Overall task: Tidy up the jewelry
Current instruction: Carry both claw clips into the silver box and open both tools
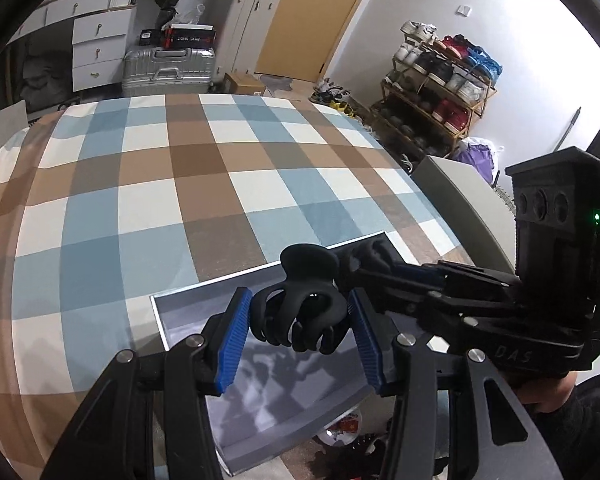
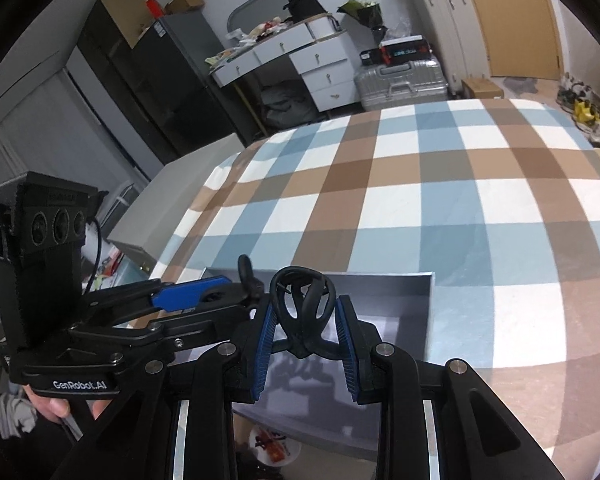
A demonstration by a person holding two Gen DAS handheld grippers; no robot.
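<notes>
Grey tray (image 1: 162, 322), two tool-held hair claws above

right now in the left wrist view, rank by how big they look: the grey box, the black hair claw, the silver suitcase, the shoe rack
1. grey box
2. shoe rack and silver suitcase: look about alike, both far off, so unranked
3. black hair claw: smallest, though closest to the camera, so really smaller still
</notes>
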